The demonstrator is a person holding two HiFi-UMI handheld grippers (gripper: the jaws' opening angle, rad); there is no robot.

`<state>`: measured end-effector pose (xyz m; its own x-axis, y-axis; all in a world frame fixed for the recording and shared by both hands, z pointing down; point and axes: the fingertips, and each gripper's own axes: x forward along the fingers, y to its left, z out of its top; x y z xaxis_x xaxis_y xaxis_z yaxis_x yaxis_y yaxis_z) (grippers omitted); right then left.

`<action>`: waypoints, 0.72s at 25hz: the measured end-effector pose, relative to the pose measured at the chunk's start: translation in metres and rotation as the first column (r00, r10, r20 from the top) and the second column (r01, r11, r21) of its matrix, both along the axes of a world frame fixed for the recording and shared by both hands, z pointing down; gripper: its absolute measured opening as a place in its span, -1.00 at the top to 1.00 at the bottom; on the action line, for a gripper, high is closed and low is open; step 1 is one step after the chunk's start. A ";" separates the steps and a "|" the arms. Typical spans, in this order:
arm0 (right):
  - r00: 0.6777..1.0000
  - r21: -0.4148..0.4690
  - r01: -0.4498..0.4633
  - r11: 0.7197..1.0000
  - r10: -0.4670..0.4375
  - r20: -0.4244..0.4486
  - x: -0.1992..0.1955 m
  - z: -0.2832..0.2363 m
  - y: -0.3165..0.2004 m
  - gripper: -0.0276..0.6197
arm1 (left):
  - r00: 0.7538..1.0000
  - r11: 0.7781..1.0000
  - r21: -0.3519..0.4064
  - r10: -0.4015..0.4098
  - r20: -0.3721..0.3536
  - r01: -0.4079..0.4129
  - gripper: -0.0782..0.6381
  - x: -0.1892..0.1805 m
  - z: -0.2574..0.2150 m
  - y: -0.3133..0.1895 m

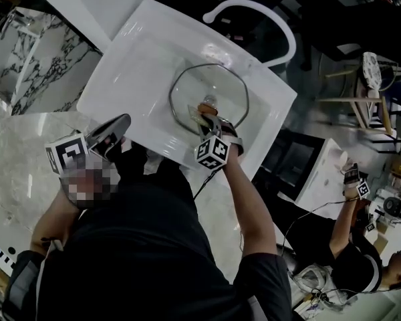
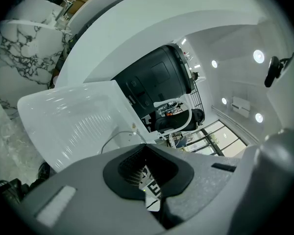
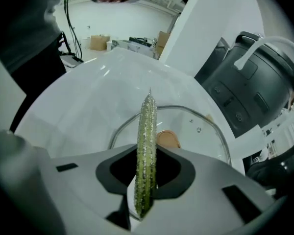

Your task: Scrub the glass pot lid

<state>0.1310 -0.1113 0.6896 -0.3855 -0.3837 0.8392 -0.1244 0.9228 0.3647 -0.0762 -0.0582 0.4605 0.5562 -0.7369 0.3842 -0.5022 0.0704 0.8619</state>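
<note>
The glass pot lid (image 1: 194,89) lies flat in the white square sink (image 1: 123,62), its metal rim forming a rough octagon and its brown knob (image 1: 208,101) facing up. My right gripper (image 1: 211,120) hovers over the lid's near side, shut on a yellow-green scrub pad (image 3: 147,131). In the right gripper view the pad stands edge-on between the jaws, just above the lid (image 3: 198,126) and beside the knob (image 3: 168,139). My left gripper (image 1: 115,128) hangs at the sink's near-left edge, shut and empty. The left gripper view looks across the sink (image 2: 73,116).
A white arched faucet (image 1: 257,11) curves over the sink's far corner. A marble counter (image 1: 23,146) lies to the left. A black appliance (image 3: 257,84) stands behind the sink. Another person (image 1: 351,246) with grippers sits at the right.
</note>
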 end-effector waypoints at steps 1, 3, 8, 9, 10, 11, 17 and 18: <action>1.000 0.009 0.008 1.000 -0.007 -0.029 0.000 0.007 0.002 0.71 | 1.000 1.000 0.000 0.004 0.008 -0.004 0.78 0.000 0.000 0.000; 0.998 0.009 0.018 1.000 -0.018 -0.062 0.000 0.018 0.005 0.71 | 1.000 1.000 -0.001 0.011 0.022 -0.011 0.78 0.000 0.000 -0.001; 0.992 -0.055 0.064 0.996 -0.070 -0.107 -0.006 0.032 0.020 0.71 | 1.000 1.000 -0.009 0.013 0.012 -0.012 0.78 0.002 0.002 0.000; 0.989 -0.089 0.072 0.993 -0.082 -0.120 -0.005 0.037 0.026 0.71 | 1.000 1.000 -0.008 0.013 0.006 -0.013 0.78 0.003 0.002 -0.001; 0.987 -0.126 0.076 0.989 -0.093 -0.134 -0.003 0.042 0.031 0.71 | 1.000 1.000 -0.007 0.012 -0.004 -0.012 0.78 0.004 0.002 -0.001; 0.984 -0.162 0.077 0.984 -0.101 -0.149 -0.001 0.047 0.036 0.71 | 1.000 1.000 -0.007 0.011 -0.010 -0.011 0.78 0.005 0.002 -0.001; 0.962 -0.348 0.045 0.936 -0.135 -0.238 0.006 0.064 0.054 0.71 | 1.000 1.000 -0.012 -0.001 -0.015 0.001 0.78 -0.002 0.003 0.000; 0.958 -0.373 0.035 0.927 -0.137 -0.251 0.008 0.065 0.056 0.71 | 1.000 1.000 -0.012 -0.009 -0.024 0.009 0.78 -0.004 0.004 0.001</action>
<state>0.1385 -0.0552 0.7547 -0.1447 -0.0100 0.9894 0.0165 0.9998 0.0125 -0.0797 -0.0567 0.4642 0.5586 -0.7373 0.3800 -0.4807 0.0855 0.8727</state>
